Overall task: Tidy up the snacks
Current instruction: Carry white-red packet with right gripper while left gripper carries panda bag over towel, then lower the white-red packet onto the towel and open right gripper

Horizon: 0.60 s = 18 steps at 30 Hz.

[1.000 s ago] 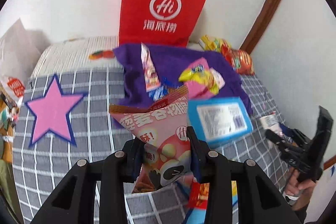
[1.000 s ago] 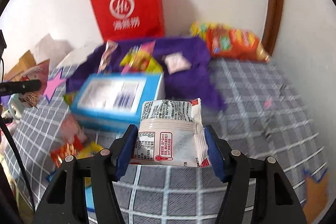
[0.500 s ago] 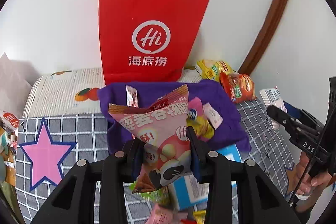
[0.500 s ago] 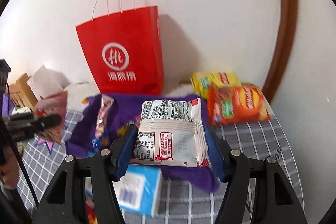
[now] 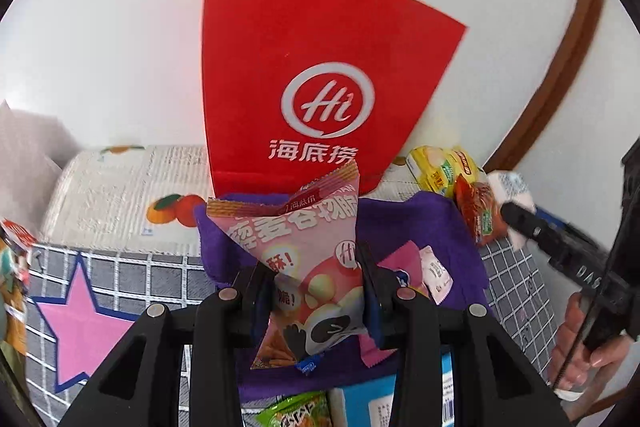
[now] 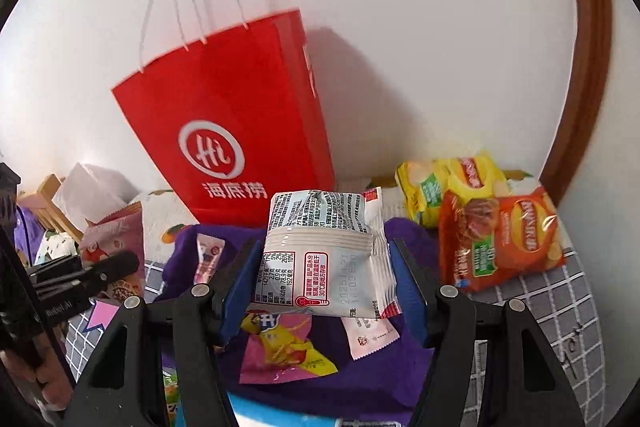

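L gripper is clamped on a pink snack pouch, pads pressing both sides; pouch stands upright betw. the fingers, top seam tilted. R gripper is closed on a white snack packet, printed back facing the cam, squeezed at both edges. Straight ahead of both grippers: red paper bag, upright against the wall, white handles up. Under and just beyond the grippers a purple cloth lies on the checked bed cover, w/ small sachets and a pink-yellow packet on it. Ahead-right of R gripper: yellow chip bag and orange chip bag, touching. Pink star print sits left of L gripper.
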Each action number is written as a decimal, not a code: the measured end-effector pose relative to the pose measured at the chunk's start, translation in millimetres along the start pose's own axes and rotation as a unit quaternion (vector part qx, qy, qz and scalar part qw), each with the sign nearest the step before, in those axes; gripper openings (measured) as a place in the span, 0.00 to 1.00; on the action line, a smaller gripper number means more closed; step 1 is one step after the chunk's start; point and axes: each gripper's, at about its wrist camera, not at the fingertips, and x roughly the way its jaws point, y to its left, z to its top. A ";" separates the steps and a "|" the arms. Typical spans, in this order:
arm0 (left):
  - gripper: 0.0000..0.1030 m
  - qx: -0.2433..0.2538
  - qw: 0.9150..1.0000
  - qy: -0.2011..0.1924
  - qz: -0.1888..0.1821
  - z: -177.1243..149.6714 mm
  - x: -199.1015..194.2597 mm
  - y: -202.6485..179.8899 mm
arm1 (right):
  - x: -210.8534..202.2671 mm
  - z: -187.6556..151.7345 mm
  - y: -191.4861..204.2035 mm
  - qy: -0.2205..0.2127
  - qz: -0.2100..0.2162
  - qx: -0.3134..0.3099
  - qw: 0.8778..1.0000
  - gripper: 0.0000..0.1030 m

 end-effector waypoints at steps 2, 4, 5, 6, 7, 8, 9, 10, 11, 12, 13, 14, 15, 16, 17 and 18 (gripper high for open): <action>0.34 0.000 1.000 0.012 0.008 -0.6 10.9 7.2 | 14.5 -4.2 -6.8 0.018 -0.001 0.001 1.000 0.62; 0.34 -0.006 1.000 0.019 0.008 -0.2 17.4 13.7 | 32.8 -5.9 -15.6 0.047 -0.014 0.007 0.999 0.62; 0.34 -0.014 1.000 0.019 0.004 -1.1 19.1 17.4 | 37.7 -7.4 -19.5 0.051 -0.017 0.011 0.998 0.62; 0.34 -0.017 0.999 0.028 0.001 -2.2 22.4 20.1 | 42.6 -9.0 -23.3 0.057 -0.019 0.014 0.998 0.62; 0.34 -0.017 0.999 0.037 -0.003 -2.9 25.9 21.5 | 47.5 -11.5 -27.3 0.065 -0.021 0.015 0.998 0.62; 0.34 -0.018 0.999 0.039 -0.006 -3.9 27.4 22.7 | 51.8 -14.0 -31.1 0.072 -0.022 0.018 0.997 0.62; 0.34 -0.021 0.999 0.042 -0.008 -4.6 29.5 23.7 | 56.4 -14.7 -34.4 0.078 -0.024 0.023 0.996 0.62; 0.34 -0.021 0.999 0.045 -0.007 -4.5 33.3 23.5 | 60.9 -15.7 -38.5 0.084 -0.025 0.030 0.996 0.62; 0.34 -0.019 0.999 0.048 -0.007 -5.3 35.0 23.6 | 63.6 -16.3 -40.7 0.087 -0.026 0.034 0.995 0.62; 0.34 -0.020 0.999 0.049 -0.007 -5.4 36.2 25.0 | 66.3 -17.7 -42.7 0.090 -0.027 0.037 0.995 0.62; 0.34 -0.022 0.998 0.050 -0.006 -5.5 37.3 26.0 | 70.0 -19.0 -44.9 0.096 -0.028 0.039 0.994 0.62; 0.34 -0.024 0.998 0.051 -0.005 -5.5 38.1 27.2 | 73.8 -19.8 -46.3 0.100 -0.030 0.041 0.994 0.62; 0.34 -0.025 0.998 0.053 -0.005 -4.6 39.4 27.9 | 76.8 -21.0 -47.7 0.106 -0.030 0.045 0.993 0.62; 0.34 -0.027 0.998 0.053 -0.004 -4.4 40.1 28.6 | 80.4 -21.9 -48.5 0.110 -0.029 0.047 0.992 0.62; 0.34 -0.028 0.998 0.053 -0.003 -3.9 40.6 28.8 | 82.8 -22.9 -48.4 0.116 -0.028 0.046 0.992 0.62; 0.34 -0.028 0.998 0.052 -0.002 -3.9 40.5 29.0 | 85.3 -24.0 -47.7 0.121 -0.030 0.044 0.991 0.62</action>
